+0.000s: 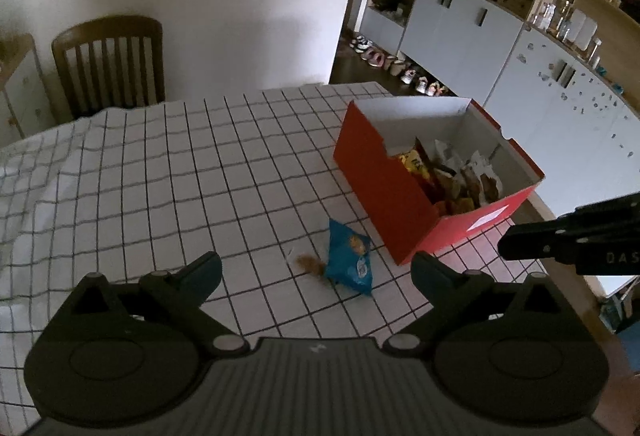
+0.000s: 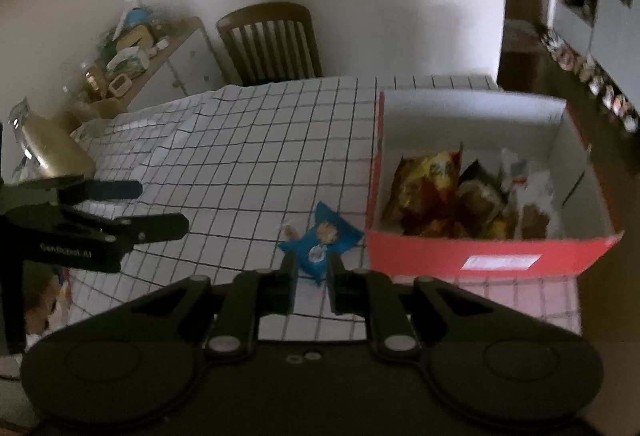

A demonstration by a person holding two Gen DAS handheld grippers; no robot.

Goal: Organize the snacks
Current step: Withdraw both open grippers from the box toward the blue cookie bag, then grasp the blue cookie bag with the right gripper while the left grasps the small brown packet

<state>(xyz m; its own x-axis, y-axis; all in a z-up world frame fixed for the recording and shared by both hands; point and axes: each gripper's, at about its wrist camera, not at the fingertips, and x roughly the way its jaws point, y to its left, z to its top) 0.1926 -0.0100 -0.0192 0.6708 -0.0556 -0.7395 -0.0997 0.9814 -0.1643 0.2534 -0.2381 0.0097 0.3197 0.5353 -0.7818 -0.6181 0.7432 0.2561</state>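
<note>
A small blue snack bag [image 1: 349, 258] is seen lying flat on the checked tablecloth, just beside an open red box [image 1: 384, 192]. The box is white inside and is partly filled with yellow, red and white snack packets [image 2: 464, 192].

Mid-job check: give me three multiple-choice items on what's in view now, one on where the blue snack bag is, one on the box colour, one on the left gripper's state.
1. Where is the blue snack bag?
A. Inside the box
B. On the checked tablecloth, beside the box
C. On the chair

2. What colour is the outside of the box?
A. Red
B. Green
C. Black

3. What state is the left gripper in?
A. Shut on the bag
B. Open, holding nothing
C. Shut on the box rim

Answers:
1 B, the bag lies on the cloth just outside the box wall.
2 A, its outer walls are red and the inside is white.
3 B, its fingers stand wide apart with nothing between them.
</note>
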